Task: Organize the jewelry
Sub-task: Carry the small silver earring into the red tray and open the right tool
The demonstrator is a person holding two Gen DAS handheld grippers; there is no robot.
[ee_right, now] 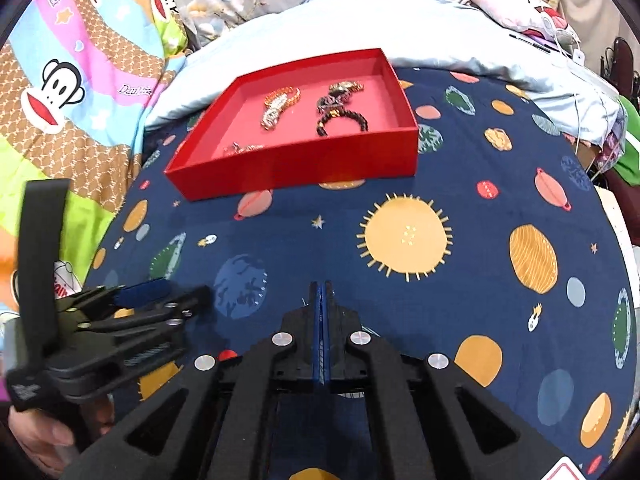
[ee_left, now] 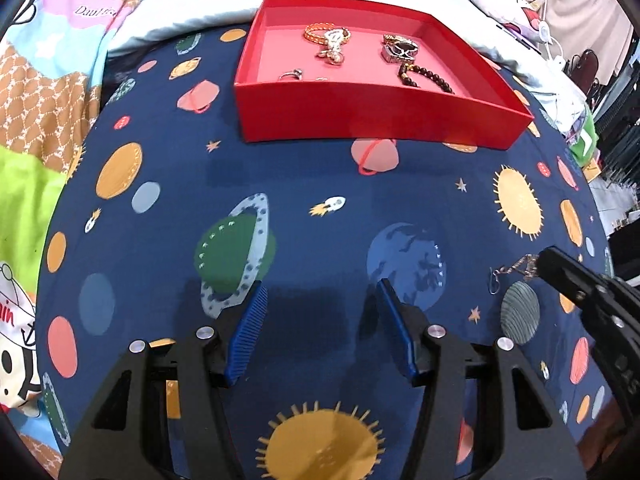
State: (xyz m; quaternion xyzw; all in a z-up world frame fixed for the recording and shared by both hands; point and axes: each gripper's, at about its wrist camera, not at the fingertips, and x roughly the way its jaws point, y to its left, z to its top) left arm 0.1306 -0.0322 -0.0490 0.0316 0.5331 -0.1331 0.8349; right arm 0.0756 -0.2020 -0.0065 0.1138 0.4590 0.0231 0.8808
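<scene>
The left-wrist view shows the left gripper [ee_left: 322, 300] wide and empty at the bottom, and at right the right gripper [ee_left: 538, 266] pinching a dangling earring [ee_left: 510, 272]. The right-wrist view hides the earring between closed jaws; a red tray [ee_right: 300, 164] of jewelry sits upper centre.

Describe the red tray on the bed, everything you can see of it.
The red tray is a shallow, open, square box with low straight walls and a pinkish-red floor, cardboard by its look. It sits flat on the navy planet-print cloth, its far side close to the pale blue bedding. Inside lie a gold woven bracelet, a dark beaded bracelet, a chunky dark-and-gold piece and a small ring. Neither gripper touches it.
</scene>
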